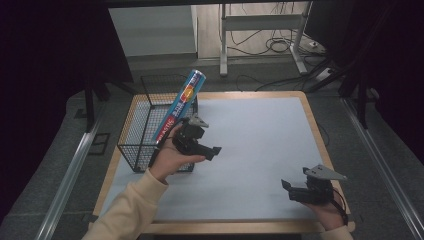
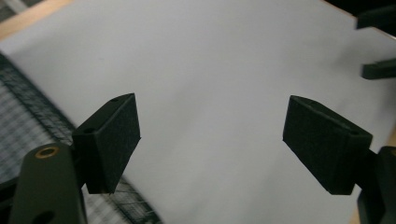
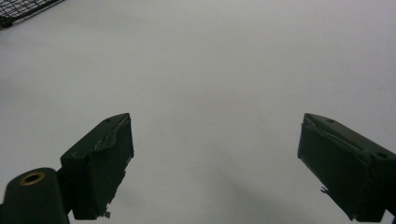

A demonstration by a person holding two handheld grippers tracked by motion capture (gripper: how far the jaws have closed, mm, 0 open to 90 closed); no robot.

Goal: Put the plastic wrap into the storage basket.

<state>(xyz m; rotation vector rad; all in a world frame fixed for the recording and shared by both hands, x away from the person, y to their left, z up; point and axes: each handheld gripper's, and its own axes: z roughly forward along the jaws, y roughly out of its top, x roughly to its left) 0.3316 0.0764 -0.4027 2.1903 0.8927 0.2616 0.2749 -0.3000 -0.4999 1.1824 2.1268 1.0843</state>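
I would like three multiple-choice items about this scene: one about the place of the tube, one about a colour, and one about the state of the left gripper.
1. Where is the tube?
A. Flat on the mat
B. Leaning in the wire basket
C. Between the jaws of the right gripper

2. What colour is most of the tube?
A. Blue
B. Green
C. White

3. How is the left gripper?
A. Shut on the tube
B. Shut on nothing
C. Open, nothing between its jaws

Answers:
1 B, the tube stands tilted with its top end above the basket's rim.
2 A, its body is blue with a red and yellow label.
3 C, the left gripper view has bare mat between the pads.
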